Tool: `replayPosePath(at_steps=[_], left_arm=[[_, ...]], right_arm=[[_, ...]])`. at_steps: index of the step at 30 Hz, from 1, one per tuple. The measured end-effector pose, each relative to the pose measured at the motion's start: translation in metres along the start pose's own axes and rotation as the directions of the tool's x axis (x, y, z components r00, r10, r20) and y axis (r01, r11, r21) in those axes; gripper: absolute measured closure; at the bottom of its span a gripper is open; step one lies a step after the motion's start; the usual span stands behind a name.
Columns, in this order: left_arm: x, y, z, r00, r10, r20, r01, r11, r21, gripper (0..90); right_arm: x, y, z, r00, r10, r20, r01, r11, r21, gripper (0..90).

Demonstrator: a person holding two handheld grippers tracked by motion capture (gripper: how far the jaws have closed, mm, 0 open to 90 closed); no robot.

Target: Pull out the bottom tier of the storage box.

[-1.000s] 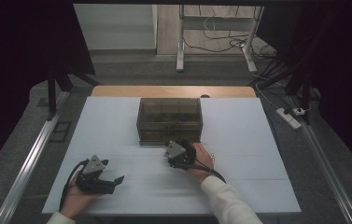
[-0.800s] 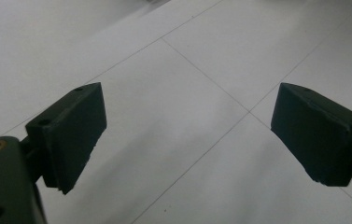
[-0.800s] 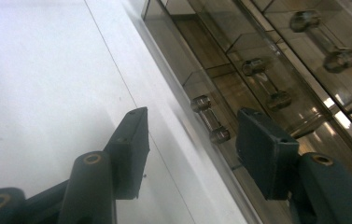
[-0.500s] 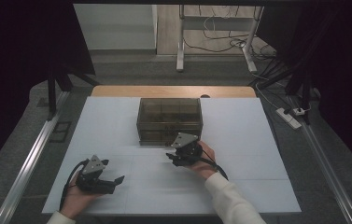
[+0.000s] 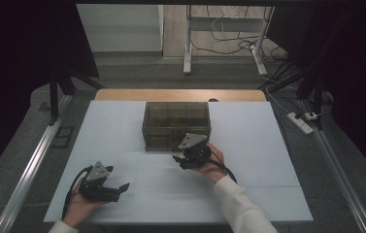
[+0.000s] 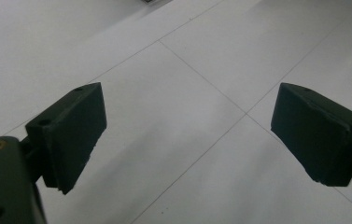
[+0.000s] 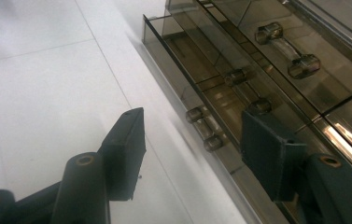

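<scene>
Nearest the person, the left gripper (image 5: 122, 187) rests low over the white table (image 5: 248, 194) at its near left, held in the left hand (image 5: 81, 206); its own view shows its jaws spread wide above bare white panels with thin seams, nothing between them. Farther in, the right hand (image 5: 209, 162) holds the right gripper (image 5: 178, 158) just before the front of the smoky clear drawer box (image 5: 175, 124), which stands at the middle of the table. In the right gripper view the jaws stand apart, gripping nothing, with the lowest clear handle (image 7: 205, 128) between them; one drawer (image 7: 183, 51) juts out a little from the box front. Whether the drawers hold anything cannot be told through the tinted walls.
</scene>
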State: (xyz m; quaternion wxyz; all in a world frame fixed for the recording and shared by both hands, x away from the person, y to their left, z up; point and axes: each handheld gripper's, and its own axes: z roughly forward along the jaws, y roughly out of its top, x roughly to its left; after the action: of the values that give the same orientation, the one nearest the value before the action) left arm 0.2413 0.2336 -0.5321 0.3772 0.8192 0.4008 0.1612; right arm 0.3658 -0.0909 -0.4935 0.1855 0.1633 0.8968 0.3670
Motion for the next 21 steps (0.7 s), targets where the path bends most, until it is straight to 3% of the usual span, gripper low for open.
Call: replayPosePath(at_steps=[9,21], left_arm=[[0.0,0.0,0.001,1.0,0.003,0.0,-0.003,1.0,0.006,10.3],[0.0,0.0,0.001,1.0,0.003,-0.002,-0.003,1.0,0.006,10.2]], right_arm=[[-0.005,0.002,0.01,0.9998,0.0,0.017,-0.001,1.0,0.023,40.7],[-0.013,-0.001,0.016,0.9987,0.035,0.036,-0.036,0.999,0.029,39.8]])
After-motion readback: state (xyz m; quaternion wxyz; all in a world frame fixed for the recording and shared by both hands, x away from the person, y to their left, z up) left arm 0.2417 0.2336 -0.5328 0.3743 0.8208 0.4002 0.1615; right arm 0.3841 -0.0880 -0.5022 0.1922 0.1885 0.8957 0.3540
